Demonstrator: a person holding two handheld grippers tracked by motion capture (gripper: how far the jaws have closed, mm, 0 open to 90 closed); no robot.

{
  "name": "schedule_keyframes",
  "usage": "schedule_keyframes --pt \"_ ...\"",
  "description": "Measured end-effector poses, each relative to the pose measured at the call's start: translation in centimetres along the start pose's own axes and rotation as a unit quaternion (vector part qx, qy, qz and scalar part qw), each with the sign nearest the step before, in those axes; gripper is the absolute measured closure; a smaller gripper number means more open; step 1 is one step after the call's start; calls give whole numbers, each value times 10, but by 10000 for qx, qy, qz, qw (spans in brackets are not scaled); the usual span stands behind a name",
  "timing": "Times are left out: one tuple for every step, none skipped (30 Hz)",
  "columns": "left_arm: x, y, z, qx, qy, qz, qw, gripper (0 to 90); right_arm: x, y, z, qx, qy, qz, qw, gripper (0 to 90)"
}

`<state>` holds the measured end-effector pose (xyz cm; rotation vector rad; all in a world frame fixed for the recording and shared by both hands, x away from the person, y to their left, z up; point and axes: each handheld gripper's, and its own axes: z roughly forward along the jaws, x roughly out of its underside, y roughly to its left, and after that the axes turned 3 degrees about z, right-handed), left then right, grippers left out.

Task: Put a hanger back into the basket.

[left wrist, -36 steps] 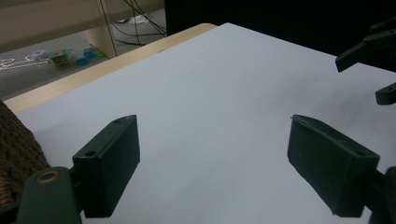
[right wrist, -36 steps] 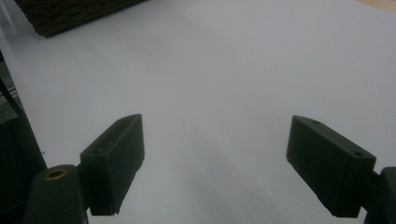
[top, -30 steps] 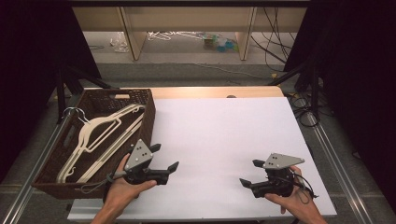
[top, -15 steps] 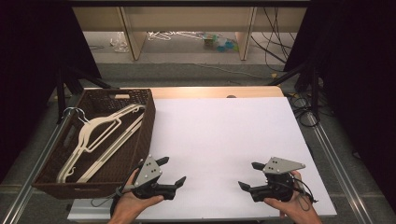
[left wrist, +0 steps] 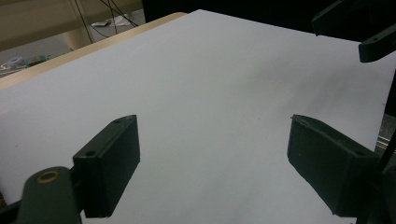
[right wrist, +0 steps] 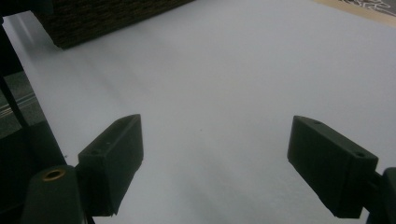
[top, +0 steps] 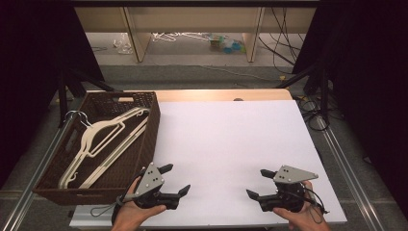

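Observation:
A dark brown wicker basket (top: 155, 120) stands at the table's left and holds several cream plastic hangers (top: 103, 139). My left gripper (top: 175, 179) is held low over the white table sheet (top: 231, 139), just right of the basket's near corner. It is open, with nothing between its jaws (left wrist: 215, 158). Near the front right edge my right gripper (top: 257, 183) points left toward the other one. It is open too and holds nothing (right wrist: 215, 158). The right gripper's black fingers (left wrist: 359, 28) show at the top right of the left gripper view.
The basket's corner (right wrist: 102, 18) shows at the top left of the right gripper view. A strip of bare wood (top: 221, 95) runs along the table's far edge. Beyond it are shelf legs, cables and small items on the floor (top: 211, 41).
My left gripper has drawn back toward the front edge and turned slightly. The right gripper has slid a little nearer the front edge. Both stay open.

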<state>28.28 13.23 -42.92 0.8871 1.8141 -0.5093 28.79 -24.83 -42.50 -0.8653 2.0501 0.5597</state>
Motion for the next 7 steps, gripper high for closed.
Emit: schedule_keyframes --pt "0 0 0 -3 -2 -37 10000 171 0 0 1 -85 11 12 10000 190" --pt "0 0 -1 -28 -5 -15 10000 171 0 0 0 -65 26 3 10000 190" --pt "0 0 0 7 -39 -70 10000 171 0 0 0 -78 39 4 10000 190" --pt "0 1 0 1 -29 -58 10000 171 0 0 0 -78 28 11 10000 190" --pt "0 1 0 3 -32 -65 10000 171 0 0 1 -60 6 -11 10000 190" --pt "0 1 0 -5 -30 -31 10000 171 0 0 1 13 -25 -23 10000 189" --pt "0 0 0 1 -2 -28 10000 171 0 -1 1 10 -19 -26 10000 189"
